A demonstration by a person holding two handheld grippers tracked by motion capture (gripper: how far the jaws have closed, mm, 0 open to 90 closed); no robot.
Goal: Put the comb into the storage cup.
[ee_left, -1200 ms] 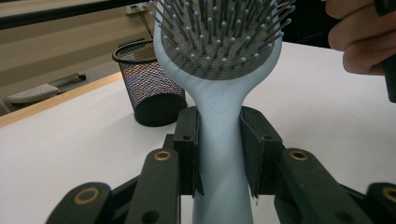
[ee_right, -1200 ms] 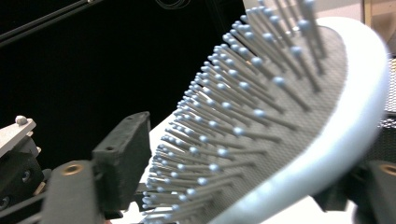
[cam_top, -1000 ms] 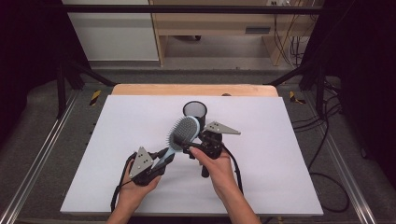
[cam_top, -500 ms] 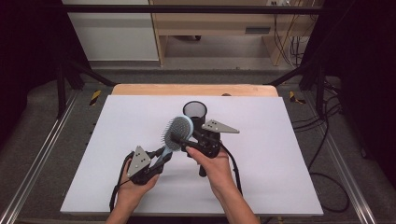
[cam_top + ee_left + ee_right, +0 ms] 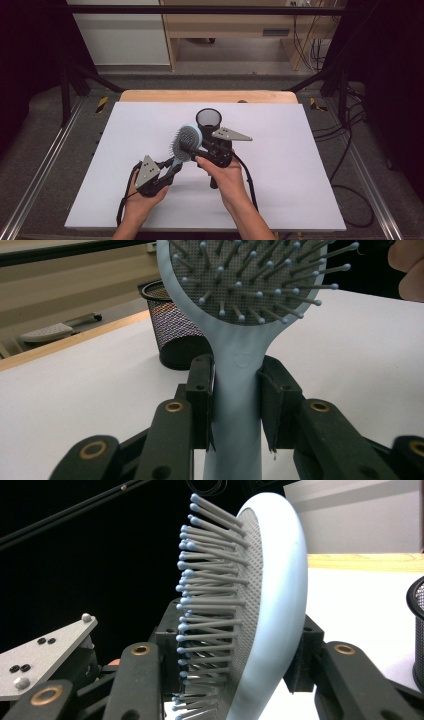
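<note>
On the white table [image 5: 300, 165], near its middle, one pale blue hairbrush [image 5: 186, 142] was held above the surface between two grippers. Left gripper [image 5: 170, 167]: jaws clamped on the handle, seen plainly in the left gripper view [image 5: 234, 405]. The brush's long axis ran from there up and to the right, toward the far side. Right gripper [image 5: 192, 149]: jaws had just been closing and gripped the bristled head [image 5: 250, 605], one pad on the bristles, one on the back. One black mesh cup [image 5: 208, 120] stood just beyond the head, upright and open, nearer the right hand [image 5: 227, 175]. Count: one brush, one cup, two grippers.
</note>
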